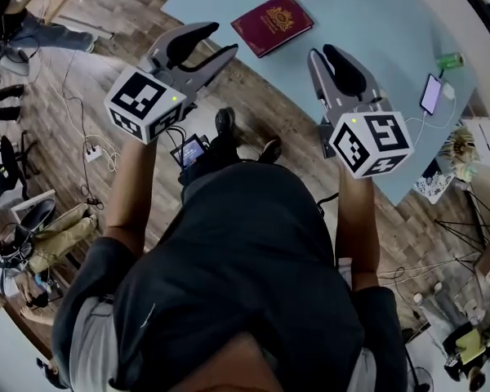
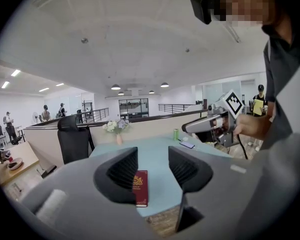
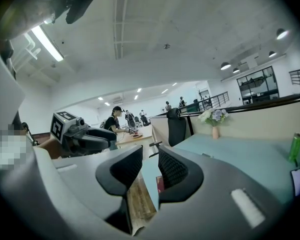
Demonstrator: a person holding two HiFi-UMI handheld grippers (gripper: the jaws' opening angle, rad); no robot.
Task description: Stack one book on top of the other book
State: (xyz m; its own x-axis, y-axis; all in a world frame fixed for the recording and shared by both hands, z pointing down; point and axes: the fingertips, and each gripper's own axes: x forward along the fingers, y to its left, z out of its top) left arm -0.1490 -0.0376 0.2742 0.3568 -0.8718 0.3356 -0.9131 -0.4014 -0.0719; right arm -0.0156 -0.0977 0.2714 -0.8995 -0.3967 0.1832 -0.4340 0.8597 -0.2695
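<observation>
Dark red gold-crested book flat at near edge of the pale blue bench, left claw released, empty, near its left, right claw released, empty, near its right

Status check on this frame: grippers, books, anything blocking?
Left gripper open, empty; right gripper open, empty. Red book flat on table, not stacked. Phone and green can lie apart from it, nothing in the way.

The room is lit brightly and evenly by ceiling lights. Both gripper views are strongly curved and blacked out at the corners; the head view is rendered dimmer.
</observation>
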